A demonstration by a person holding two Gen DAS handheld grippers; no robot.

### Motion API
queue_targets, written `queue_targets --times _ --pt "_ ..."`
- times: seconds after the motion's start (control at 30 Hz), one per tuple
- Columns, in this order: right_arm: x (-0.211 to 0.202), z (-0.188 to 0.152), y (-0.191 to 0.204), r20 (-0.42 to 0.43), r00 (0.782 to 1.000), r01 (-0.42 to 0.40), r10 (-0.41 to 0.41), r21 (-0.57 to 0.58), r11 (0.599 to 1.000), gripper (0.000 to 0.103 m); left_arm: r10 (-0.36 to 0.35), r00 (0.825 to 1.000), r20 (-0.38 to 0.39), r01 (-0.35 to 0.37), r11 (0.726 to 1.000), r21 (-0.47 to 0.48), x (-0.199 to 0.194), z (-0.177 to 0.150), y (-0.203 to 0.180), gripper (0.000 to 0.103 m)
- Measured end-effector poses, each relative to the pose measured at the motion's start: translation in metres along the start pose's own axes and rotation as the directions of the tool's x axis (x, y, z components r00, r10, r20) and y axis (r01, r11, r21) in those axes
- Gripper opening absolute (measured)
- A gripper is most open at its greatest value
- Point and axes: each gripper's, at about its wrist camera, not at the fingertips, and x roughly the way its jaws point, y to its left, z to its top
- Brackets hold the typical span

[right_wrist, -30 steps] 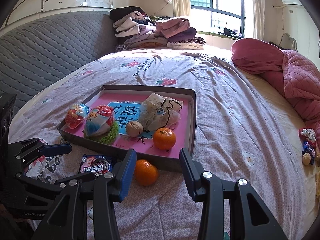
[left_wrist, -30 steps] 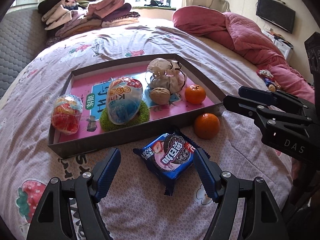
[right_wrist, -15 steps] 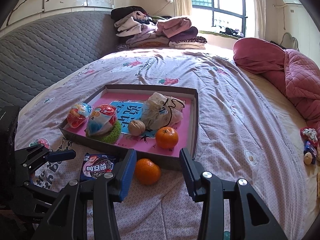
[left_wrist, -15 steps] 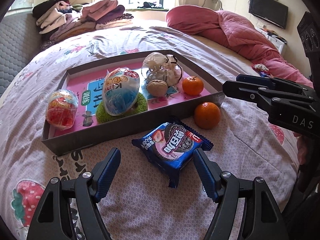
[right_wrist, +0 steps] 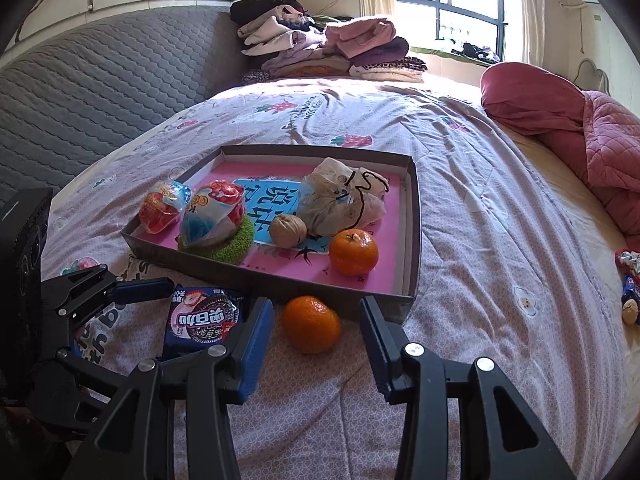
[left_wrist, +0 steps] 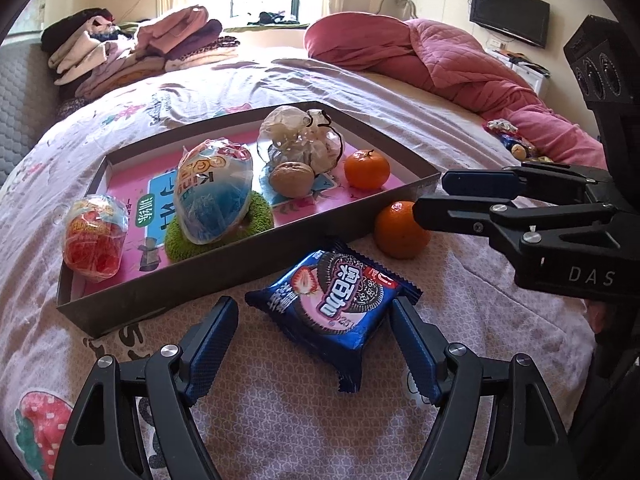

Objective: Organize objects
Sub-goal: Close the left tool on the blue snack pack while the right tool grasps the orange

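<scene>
A blue Oreo packet [left_wrist: 334, 302] lies on the bed in front of a shallow cardboard tray [left_wrist: 240, 268]. My left gripper [left_wrist: 312, 344] is open, its fingers either side of the packet's near end. A loose orange [right_wrist: 311, 324] lies by the tray's near edge [right_wrist: 280, 286]. My right gripper [right_wrist: 316, 346] is open with the orange between its fingertips, not touching. The tray holds a second orange [right_wrist: 354, 252], a walnut [right_wrist: 287, 231], a clear bag [right_wrist: 344, 200], two wrapped toy eggs [right_wrist: 212, 212] and a green scrubber [right_wrist: 236, 250].
The bed has a patterned pink-grey cover [right_wrist: 480, 240]. A red quilt [right_wrist: 580, 128] is bunched at the right. Folded clothes [right_wrist: 320, 48] are stacked at the head. Small snacks [right_wrist: 630, 280] lie at the right edge. A grey padded headboard [right_wrist: 100, 92] is at the left.
Both grippers have moved forward and down toward the bed. The packet now sits between the left fingers and the loose orange between the right fingers. Nothing has been gripped.
</scene>
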Motion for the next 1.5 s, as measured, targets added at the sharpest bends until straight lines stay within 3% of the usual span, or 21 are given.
queue_targets --times 0.57,0.73,0.87,1.5 --pt "0.028 -0.008 -0.005 -0.043 0.999 -0.020 0.022 0.055 0.998 0.045 -0.109 0.994 -0.013 0.109 0.994 0.003 0.020 0.009 0.004 0.079" --pt "0.034 -0.007 -0.006 -0.049 0.998 -0.031 0.034 0.062 0.998 0.045 -0.126 0.992 -0.006 0.126 0.992 0.024 0.020 0.010 0.000 0.067" --pt "0.038 -0.007 -0.007 -0.058 0.997 -0.056 0.060 0.073 0.996 0.040 -0.117 0.993 -0.011 0.118 0.992 0.039 0.021 0.010 -0.003 0.065" --pt "0.034 -0.007 -0.005 -0.039 0.997 -0.067 0.070 0.062 0.996 0.039 -0.073 0.997 -0.017 0.073 0.997 0.029 0.016 0.009 -0.002 0.064"
